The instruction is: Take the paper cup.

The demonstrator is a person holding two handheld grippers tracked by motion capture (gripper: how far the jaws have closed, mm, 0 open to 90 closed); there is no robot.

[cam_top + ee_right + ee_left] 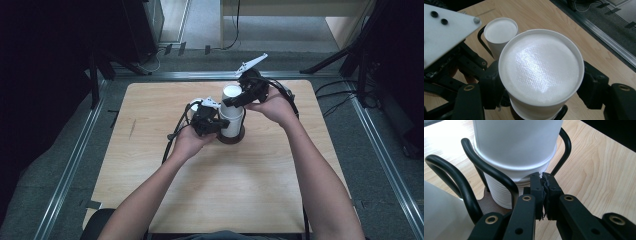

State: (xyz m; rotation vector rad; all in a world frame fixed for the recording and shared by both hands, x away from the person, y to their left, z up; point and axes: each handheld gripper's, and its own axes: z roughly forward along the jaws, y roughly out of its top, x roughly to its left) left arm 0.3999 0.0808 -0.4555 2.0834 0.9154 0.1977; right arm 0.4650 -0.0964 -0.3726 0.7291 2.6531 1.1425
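High view shows our white cup stack [231, 112] near the middle of the table [150, 175], sitting in a black wire holder [231, 138]. Our left gripper [216, 124] sits at the stack's 9 o'clock, its jaws pinched tight on the stack's rim. Our right gripper [235, 101] has its jaws around the top cup [541, 70], touching both sides. Another white cup [499, 33] stands near, at 11 o'clock in the right gripper view.

A stack of upside-down white paper cups [231, 111] stands upright in a black wire holder [489, 171].
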